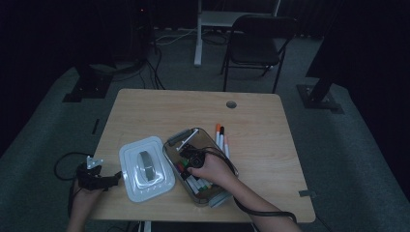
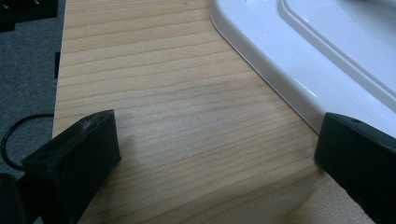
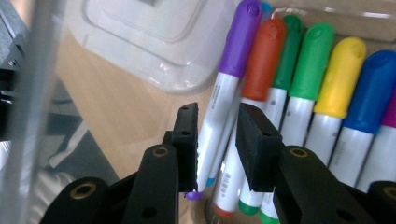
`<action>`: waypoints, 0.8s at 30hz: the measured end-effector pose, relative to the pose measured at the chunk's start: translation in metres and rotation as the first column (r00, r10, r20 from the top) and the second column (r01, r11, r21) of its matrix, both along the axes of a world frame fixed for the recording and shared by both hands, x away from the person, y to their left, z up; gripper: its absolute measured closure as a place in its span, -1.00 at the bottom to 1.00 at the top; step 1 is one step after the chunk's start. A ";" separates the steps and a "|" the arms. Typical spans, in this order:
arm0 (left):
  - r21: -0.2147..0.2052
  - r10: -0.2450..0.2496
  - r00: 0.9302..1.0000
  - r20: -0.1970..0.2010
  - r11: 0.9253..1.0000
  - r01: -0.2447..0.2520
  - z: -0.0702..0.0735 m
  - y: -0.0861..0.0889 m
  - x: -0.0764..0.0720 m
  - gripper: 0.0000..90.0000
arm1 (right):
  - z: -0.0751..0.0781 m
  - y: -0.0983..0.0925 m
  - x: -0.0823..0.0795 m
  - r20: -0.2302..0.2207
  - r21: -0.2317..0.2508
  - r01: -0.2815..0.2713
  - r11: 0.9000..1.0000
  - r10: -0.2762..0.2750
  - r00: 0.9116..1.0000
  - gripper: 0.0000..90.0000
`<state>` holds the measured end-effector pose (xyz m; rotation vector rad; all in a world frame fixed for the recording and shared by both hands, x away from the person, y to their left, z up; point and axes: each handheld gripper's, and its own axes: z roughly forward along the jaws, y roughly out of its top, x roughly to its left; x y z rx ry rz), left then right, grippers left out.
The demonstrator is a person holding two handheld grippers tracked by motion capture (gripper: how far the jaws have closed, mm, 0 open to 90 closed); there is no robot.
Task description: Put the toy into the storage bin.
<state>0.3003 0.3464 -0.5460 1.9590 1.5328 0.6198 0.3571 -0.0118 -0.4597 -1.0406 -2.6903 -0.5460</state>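
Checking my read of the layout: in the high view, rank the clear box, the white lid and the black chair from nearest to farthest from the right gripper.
1. Clear box: the right gripper is inside it, among the markers.
2. White lid: just left of the box, on the table.
3. Black chair: on the floor beyond the table's far edge.

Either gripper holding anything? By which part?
Left gripper: open, holds nothing. Right gripper: its fingers straddle the purple marker at its white barrel, near the tail end, but a gap shows beside one finger, so it seems unclamped.
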 end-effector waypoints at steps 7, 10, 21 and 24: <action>-0.003 0.002 1.000 0.002 1.000 -0.002 0.000 0.000 0.000 -0.99 | 0.042 -0.040 -0.002 0.089 0.156 0.042 0.987 -0.056 0.994 0.45; -0.002 0.002 1.000 0.002 1.000 -0.002 0.000 0.000 0.000 -0.99 | 0.057 -0.062 0.001 0.126 0.212 0.067 0.975 -0.095 0.987 0.40; -0.002 0.000 1.000 0.002 1.000 0.000 0.000 0.000 0.000 -0.99 | 0.075 -0.139 0.012 0.227 0.324 0.175 0.930 -0.256 0.939 0.28; -0.002 0.000 1.000 0.002 1.000 0.000 0.000 0.000 0.000 -0.99 | 0.073 -0.149 0.016 0.237 0.327 0.201 0.924 -0.286 0.928 0.27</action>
